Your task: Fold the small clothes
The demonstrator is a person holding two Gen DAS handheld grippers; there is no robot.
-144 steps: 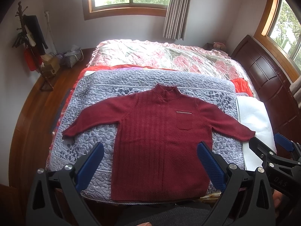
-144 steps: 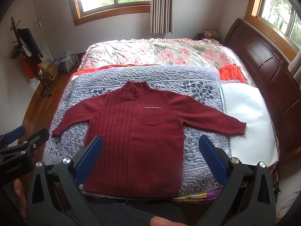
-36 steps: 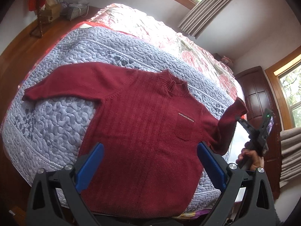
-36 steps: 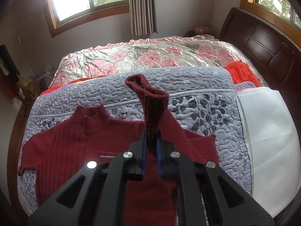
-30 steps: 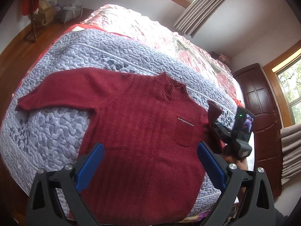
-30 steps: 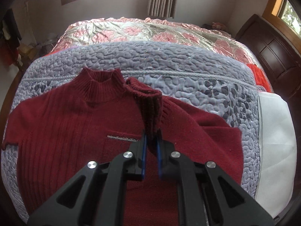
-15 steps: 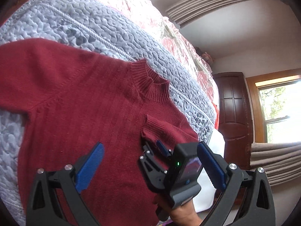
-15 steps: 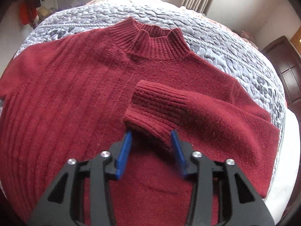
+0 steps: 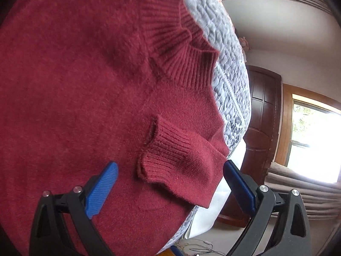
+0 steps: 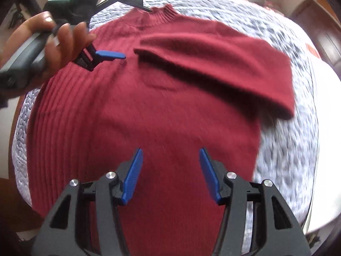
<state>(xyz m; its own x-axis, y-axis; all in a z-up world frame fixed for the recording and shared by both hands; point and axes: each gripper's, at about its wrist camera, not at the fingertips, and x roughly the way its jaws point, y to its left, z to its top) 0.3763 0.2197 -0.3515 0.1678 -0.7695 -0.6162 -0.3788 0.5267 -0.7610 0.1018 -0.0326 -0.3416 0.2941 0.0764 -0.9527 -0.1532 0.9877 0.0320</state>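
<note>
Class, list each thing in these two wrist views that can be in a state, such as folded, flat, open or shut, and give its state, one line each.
Red sweater: flat on the quilt, front up.
Folded sleeve: laid across the chest, cuff released.
Left gripper: open, empty.
Right gripper: open, empty.
Grey quilt: spread under the sweater.

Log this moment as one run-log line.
sweater: one sleeve folded across chest | left gripper: open near cuff | right gripper: open, empty

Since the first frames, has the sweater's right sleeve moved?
Yes. The sleeve now lies folded inward across the sweater chest, cuff below the collar, no longer out on the quilt.
</note>
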